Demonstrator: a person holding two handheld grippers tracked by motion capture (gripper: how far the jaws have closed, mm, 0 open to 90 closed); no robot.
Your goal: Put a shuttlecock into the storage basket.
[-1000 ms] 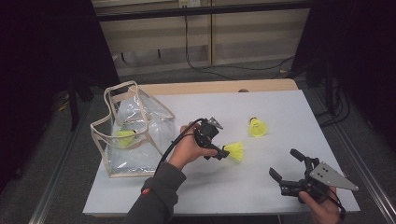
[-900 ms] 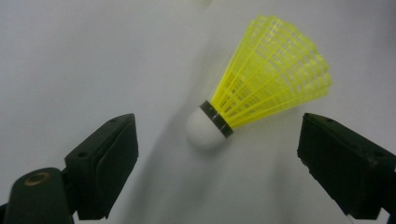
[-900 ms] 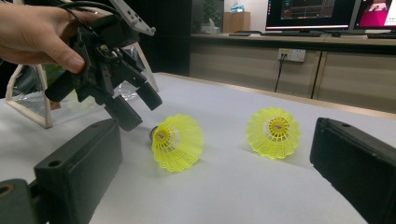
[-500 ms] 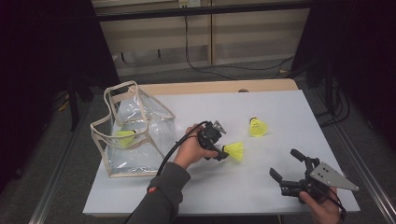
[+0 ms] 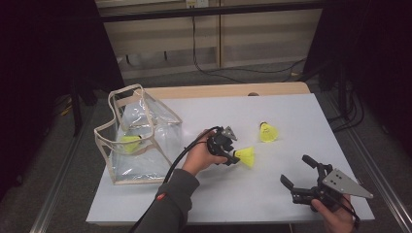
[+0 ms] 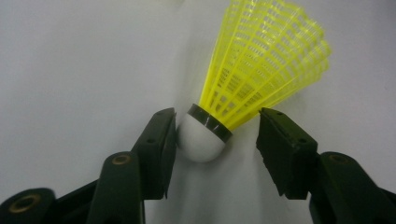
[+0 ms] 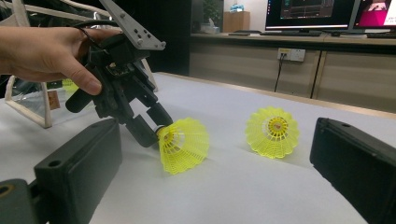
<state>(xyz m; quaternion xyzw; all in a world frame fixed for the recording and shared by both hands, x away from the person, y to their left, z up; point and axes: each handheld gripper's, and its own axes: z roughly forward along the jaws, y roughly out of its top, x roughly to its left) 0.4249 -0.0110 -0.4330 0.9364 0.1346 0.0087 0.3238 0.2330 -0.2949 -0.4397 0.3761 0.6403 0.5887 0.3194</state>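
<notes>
Near the middle of the white table (image 5: 291,116), the left gripper (image 6: 212,135) has its jaws partly open around a yellow shuttlecock (image 6: 243,84) lying on its side; one jaw touches the white cork while the other stands just off the skirt base, so a closing squeeze could roll the rounded cork free or crush the skirt. The left hand (image 5: 199,156) reaches forward from the near edge, gripper tilted down; the right gripper (image 5: 303,182) hovers wide open and empty by the near right corner.
</notes>
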